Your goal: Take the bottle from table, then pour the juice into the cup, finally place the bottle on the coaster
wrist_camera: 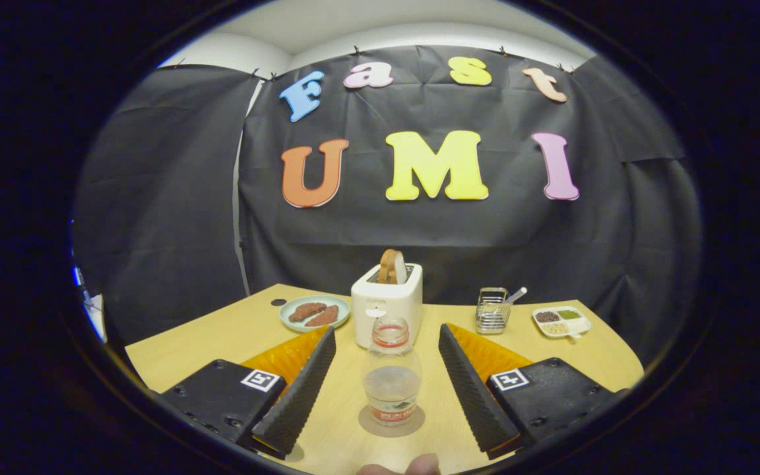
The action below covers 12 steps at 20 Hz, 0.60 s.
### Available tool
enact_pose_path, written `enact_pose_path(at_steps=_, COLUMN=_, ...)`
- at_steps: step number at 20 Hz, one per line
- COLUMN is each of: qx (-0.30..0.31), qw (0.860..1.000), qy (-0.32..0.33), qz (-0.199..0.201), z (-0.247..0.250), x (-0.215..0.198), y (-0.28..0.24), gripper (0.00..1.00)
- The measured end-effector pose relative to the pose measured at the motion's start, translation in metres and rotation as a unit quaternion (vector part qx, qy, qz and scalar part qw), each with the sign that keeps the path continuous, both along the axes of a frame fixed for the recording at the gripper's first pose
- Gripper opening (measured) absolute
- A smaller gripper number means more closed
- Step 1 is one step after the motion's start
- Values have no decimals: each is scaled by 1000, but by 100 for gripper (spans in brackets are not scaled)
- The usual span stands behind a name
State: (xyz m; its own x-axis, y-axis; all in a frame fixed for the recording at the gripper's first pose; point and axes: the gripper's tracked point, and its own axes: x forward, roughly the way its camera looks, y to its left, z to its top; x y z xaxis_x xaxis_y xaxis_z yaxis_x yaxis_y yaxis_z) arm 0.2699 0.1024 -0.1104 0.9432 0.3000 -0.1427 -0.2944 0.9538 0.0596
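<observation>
A white toaster [386,302] stands upright on the yellow wooden table [221,336] with a slice of bread [391,266] sticking up from its slot. Left of it lies a pale green plate [315,313] holding two brown pieces of food. To the right stands a small wire basket [493,311], and beyond that a white divided dish [561,321] of seeds or grains.

Showing a gripper [386,369] with two wedge-shaped fingers [297,396], inner faces ribbed, standing spread apart on either side of the bottle [391,376]. Carrying ridged orange plates behind each finger, then black housings dotted with screws, each bearing a square black-and-white marker [260,379].
</observation>
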Motion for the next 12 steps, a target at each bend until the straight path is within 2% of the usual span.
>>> enact_pose_path(at_steps=9, qx=-15, qw=996, qy=-76, qz=-39, z=106, x=-107, y=-25, gripper=100)
enact_pose_path(at_steps=12, qx=-25, qw=994, qy=-93, qz=-48, z=122, x=-151, y=-28, gripper=100)
